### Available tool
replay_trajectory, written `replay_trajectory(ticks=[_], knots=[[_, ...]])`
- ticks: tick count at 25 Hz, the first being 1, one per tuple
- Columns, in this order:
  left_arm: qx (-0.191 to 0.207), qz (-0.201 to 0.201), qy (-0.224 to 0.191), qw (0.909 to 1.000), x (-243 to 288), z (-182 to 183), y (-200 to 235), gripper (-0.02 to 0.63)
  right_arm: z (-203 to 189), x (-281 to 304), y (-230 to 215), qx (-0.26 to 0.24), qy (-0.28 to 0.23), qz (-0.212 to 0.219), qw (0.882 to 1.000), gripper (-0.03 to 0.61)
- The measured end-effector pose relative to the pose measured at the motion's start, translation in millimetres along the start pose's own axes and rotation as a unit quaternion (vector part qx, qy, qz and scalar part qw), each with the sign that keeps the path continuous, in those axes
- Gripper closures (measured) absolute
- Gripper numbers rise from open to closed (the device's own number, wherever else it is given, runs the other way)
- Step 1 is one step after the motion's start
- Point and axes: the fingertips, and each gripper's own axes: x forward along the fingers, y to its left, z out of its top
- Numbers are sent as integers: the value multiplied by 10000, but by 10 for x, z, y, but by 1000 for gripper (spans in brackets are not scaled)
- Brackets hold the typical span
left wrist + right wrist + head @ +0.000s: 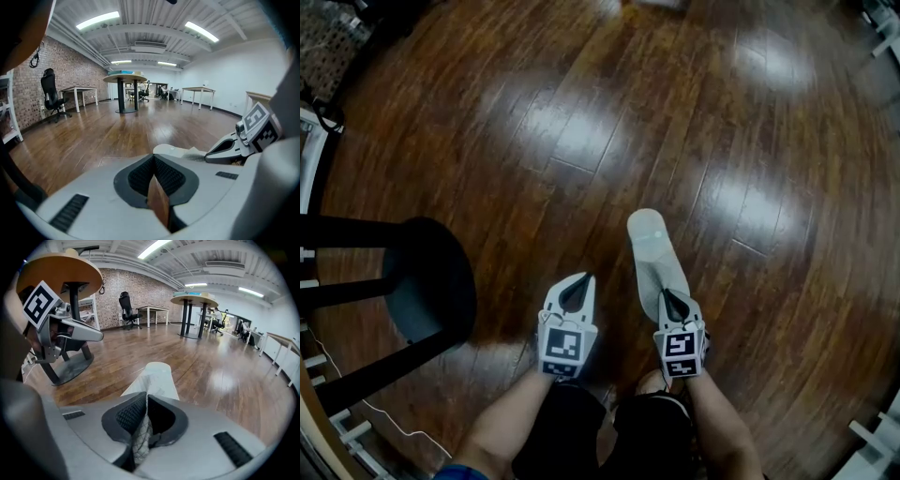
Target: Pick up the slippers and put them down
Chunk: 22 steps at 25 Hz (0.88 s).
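left gripper (577, 292): clenched, nothing between its jaws.
slipper (652, 246): pale, over the wood floor (581, 141), at 1 o'clock of the left gripper, toe toward 12 o'clock.
right gripper (673, 305): clamped on the slipper's heel end.
handling: judged light, soft, floppy; heel rim the soundest hold.

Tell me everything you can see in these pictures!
slipper: one, white, pinched in the right gripper.
floor: one, shiny brown wood, underneath everything.
round tables: two, tan tops on black posts, one close on the left, one farther off.
office chair: one, black, by the brick wall.
desks: several, pale, along the walls.
left gripper: one, grey, shut and empty.
right gripper: one, grey, shut on the slipper.
arms: two, bare, bottom of the head view.
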Motion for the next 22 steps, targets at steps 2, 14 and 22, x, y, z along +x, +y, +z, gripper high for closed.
replay_trajectory(ticks=[2, 14, 22], knots=[[2, -22, 51, 10000, 99, -85, 12, 612, -163, 201, -33, 90, 134, -35, 9999, 549], [-158, -541, 398, 9976, 480, -329, -260, 611, -932, 976, -296, 363, 898, -142, 9952, 546], [-40, -198, 119, 9997, 279, -65, -197, 611, -1079, 897, -238, 515, 1308, -14, 9901, 483]])
